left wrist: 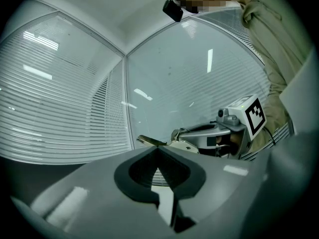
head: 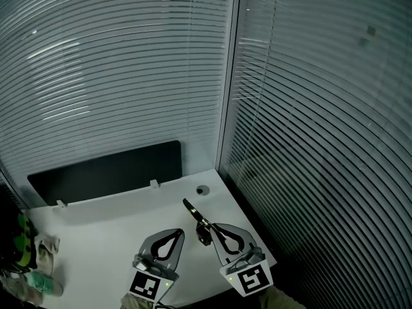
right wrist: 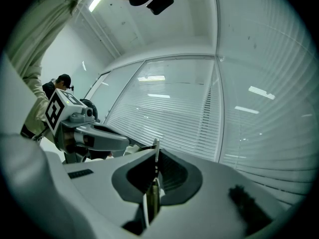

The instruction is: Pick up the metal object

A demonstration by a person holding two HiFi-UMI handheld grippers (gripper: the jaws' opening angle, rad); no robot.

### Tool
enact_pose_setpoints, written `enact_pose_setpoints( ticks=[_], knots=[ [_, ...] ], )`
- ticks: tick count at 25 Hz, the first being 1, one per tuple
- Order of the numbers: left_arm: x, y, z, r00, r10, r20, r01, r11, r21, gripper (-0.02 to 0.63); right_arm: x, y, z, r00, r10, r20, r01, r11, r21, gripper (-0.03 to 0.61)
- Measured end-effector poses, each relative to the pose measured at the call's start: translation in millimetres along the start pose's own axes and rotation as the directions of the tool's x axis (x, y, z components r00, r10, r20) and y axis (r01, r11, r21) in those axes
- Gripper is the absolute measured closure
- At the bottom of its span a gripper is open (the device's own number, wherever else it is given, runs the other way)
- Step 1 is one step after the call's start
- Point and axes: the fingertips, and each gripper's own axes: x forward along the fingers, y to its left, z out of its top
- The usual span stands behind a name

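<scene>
Right hand-held gripper (head: 213, 226): jaws fully closed on the metal object (head: 192, 211), a thin, flat piece that the right gripper view shows edge-on (right wrist: 155, 169), clamped between the pads and projecting beyond the tips. In the head view the object runs from the jaw tips toward the back left, over the near right part of the white surface (head: 96, 237). Whether it is clear of the surface cannot be confirmed from that view. Left hand-held gripper (head: 178, 232): jaw tips together, nothing between them, positioned just beside the right one with its tips near the object. A round hole (head: 203, 190) lies in the surface behind the object. A black panel (head: 106, 171) stands along the rear edge.
</scene>
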Motion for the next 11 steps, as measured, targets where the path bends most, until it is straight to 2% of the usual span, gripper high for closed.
enact_pose_setpoints(
  ticks=[11],
  knots=[
    [6.8, 5.3, -0.7, 1.000, 0.010, 0.002, -0.010, 1.000, -0.005, 0.607, 5.2, -4.4, -4.6, 1.000, 0.000, -0.005, 0.000, 1.000, 0.010, 0.574]
  ],
)
